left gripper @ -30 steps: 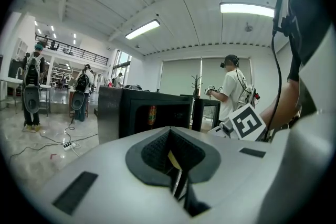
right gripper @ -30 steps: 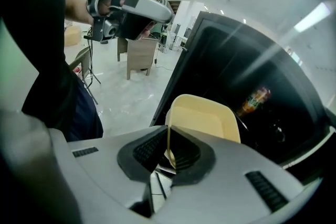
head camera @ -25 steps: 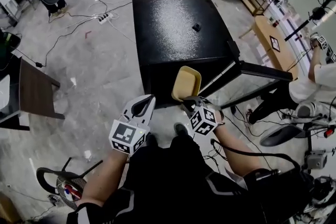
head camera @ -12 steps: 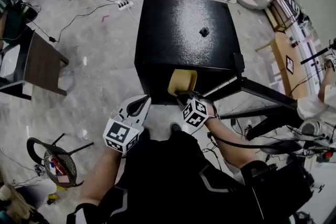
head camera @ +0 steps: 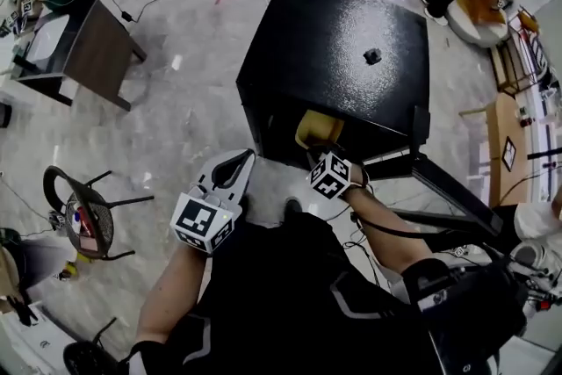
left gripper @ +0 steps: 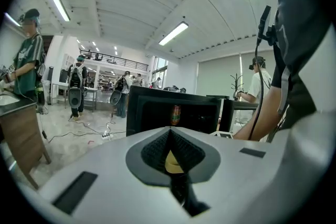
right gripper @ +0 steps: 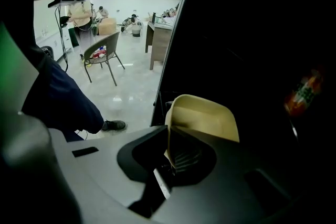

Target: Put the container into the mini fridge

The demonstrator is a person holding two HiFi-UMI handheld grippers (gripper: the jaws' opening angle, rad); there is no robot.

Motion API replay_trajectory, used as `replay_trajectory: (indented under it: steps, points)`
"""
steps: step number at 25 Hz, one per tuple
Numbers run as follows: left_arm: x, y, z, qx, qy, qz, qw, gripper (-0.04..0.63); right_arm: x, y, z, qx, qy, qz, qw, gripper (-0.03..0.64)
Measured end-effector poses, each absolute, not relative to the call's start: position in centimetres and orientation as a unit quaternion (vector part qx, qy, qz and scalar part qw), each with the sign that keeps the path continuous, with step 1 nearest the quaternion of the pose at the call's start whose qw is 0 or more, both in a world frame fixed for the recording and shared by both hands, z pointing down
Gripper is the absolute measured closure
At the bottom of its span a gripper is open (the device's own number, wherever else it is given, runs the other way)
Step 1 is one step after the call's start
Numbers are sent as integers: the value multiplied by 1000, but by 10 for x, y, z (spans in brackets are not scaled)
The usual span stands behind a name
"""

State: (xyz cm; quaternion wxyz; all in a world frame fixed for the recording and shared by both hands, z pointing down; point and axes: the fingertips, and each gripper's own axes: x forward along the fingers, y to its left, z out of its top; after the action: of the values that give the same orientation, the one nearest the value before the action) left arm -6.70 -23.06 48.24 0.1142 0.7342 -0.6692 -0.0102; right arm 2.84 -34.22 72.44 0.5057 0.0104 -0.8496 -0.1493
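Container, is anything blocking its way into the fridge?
Nothing visible does. The right gripper holds the container at the open fridge's mouth. A can stands inside, off to one side, seemingly clear of its path.

The fridge (head camera: 338, 48) top at the head view's centre covers most of the container (head camera: 316, 129); only a tan corner shows. A dark speck (head camera: 372, 56) on that top is too small to tell. In the right gripper view the fridge inside is black, and a can (right gripper: 302, 93) at the right is blurred. At lower centre the container's near end is hidden between the fingers (right gripper: 144, 152) of the right gripper (right gripper: 169, 136).
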Motion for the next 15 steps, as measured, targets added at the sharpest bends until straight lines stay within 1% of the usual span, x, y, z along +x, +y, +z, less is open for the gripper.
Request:
replay_trajectory:
  steps: [15]
  points:
    - [-57,-185,488,632,-765,-22,123,586,8,-362,770,-5,-839,-172,517,584]
